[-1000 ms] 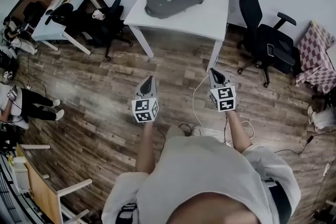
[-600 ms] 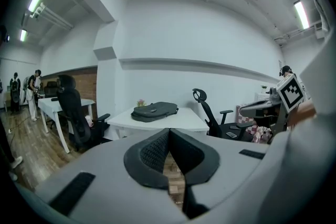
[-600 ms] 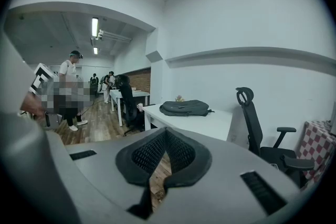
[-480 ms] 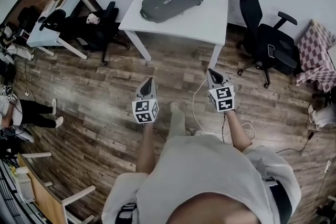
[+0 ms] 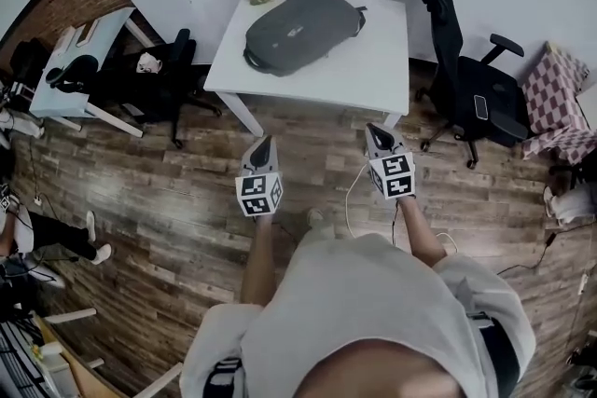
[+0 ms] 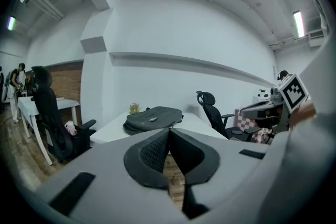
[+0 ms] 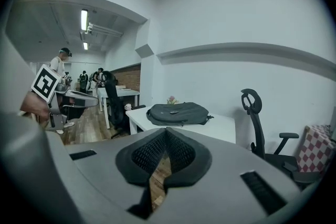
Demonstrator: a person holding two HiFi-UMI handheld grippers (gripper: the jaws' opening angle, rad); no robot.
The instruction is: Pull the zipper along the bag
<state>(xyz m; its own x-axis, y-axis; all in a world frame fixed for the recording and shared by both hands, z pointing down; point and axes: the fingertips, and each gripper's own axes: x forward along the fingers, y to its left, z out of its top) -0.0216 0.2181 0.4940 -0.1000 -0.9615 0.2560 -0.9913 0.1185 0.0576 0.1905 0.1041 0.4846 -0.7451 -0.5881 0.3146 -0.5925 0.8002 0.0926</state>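
Ahead of both claws, well apart from them, the bag (image 5: 300,28) lies flat on the white bench (image 5: 373,75) — its long axis runs crosswise to their aim, with the right end angled farther off. The left claw (image 5: 264,143) and right claw (image 5: 375,131) are each pressed together on nothing, over the floor short of the bench. The bag sits between their lines, a touch toward the left one — likely the nearer. The zipper is too small to make out.

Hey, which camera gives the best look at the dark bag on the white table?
The head view: the bag shows whole from above, with nothing in front of it. Both gripper views show it only side-on, low and small.
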